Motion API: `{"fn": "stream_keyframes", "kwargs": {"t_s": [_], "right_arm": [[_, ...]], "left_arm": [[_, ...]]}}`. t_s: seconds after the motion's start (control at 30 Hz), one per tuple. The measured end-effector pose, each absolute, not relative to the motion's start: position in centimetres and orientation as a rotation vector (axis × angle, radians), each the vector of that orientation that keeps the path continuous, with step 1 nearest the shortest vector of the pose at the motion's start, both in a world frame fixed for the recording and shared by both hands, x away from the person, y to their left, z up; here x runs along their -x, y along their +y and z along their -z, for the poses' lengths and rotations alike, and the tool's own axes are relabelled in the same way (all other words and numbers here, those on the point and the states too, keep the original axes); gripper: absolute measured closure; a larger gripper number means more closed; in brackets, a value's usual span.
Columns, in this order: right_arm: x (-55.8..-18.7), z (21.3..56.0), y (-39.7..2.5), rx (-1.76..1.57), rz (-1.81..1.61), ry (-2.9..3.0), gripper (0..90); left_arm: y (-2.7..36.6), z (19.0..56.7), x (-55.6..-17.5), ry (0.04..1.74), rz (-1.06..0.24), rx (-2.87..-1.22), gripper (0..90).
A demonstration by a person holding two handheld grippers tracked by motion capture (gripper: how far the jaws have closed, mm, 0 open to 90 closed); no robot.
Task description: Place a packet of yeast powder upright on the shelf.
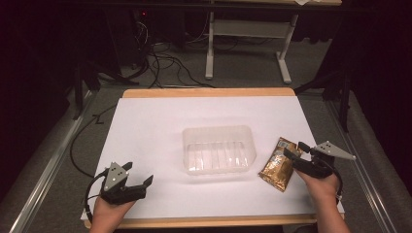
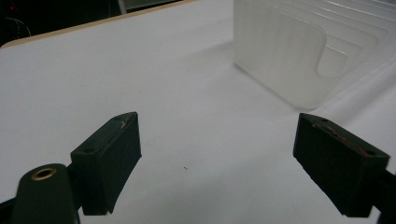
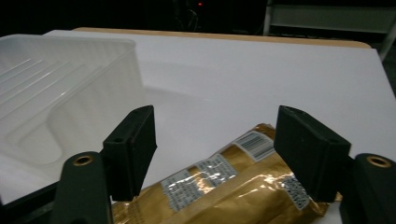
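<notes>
A gold foil packet with white barcode labels lies flat on the white table, right of the clear plastic tray. My right gripper hovers open just over the packet's right end; in the right gripper view its jaws stand wide on either side of the packet, touching nothing. The tray is to the left there and holds nothing. My left gripper rests open at the table's front left, with bare white surface between its jaws. In the left gripper view the tray's corner is ahead at the upper right.
The white sheet covers a wooden board. Beyond the far edge stand a white frame's legs and loose cables on the dark floor. Metal rails run along both sides.
</notes>
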State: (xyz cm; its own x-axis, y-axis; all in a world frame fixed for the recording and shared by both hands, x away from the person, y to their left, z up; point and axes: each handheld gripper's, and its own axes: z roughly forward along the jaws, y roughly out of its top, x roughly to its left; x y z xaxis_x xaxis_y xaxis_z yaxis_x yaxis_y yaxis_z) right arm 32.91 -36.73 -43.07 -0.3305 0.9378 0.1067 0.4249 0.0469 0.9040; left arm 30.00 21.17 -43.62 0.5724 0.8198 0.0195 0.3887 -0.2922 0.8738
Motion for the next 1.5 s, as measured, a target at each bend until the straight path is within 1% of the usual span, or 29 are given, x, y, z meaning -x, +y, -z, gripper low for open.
{"fn": "stream_keyframes", "kwargs": {"t_s": [0.27, 0.47, 0.9, 1.2, 1.3, 1.33, 1.5], "right_arm": [[-35.4, 44.5, -39.0, -1.495, -1.112, 1.799, 45.5], [-36.5, 45.3, -40.7, -1.584, -1.078, 1.774, 58.0], [-37.4, 46.9, -41.7, -1.681, -1.008, 1.826, 65.1], [-37.4, 47.3, -41.3, -1.674, -0.985, 1.879, 77.5], [-37.4, 47.4, -41.2, -1.668, -0.965, 1.909, 88.6], [-37.3, 47.4, -41.1, -1.663, -0.961, 1.921, 90.0], [-37.2, 47.2, -40.8, -1.637, -0.929, 1.938, 90.0]], "left_arm": [[21.1, 43.8, -30.1, 0.981, -0.606, -1.910, 16.3], [21.0, 43.8, -30.1, 0.983, -0.607, -1.918, 16.5], [20.7, 44.0, -30.2, 0.973, -0.613, -1.943, 17.1], [20.7, 44.0, -30.1, 0.969, -0.612, -1.945, 17.4], [20.7, 44.0, -30.1, 0.970, -0.612, -1.942, 17.4], [20.7, 44.0, -30.1, 0.970, -0.612, -1.941, 17.4], [20.8, 43.9, -30.0, 0.972, -0.611, -1.940, 17.5]]}}
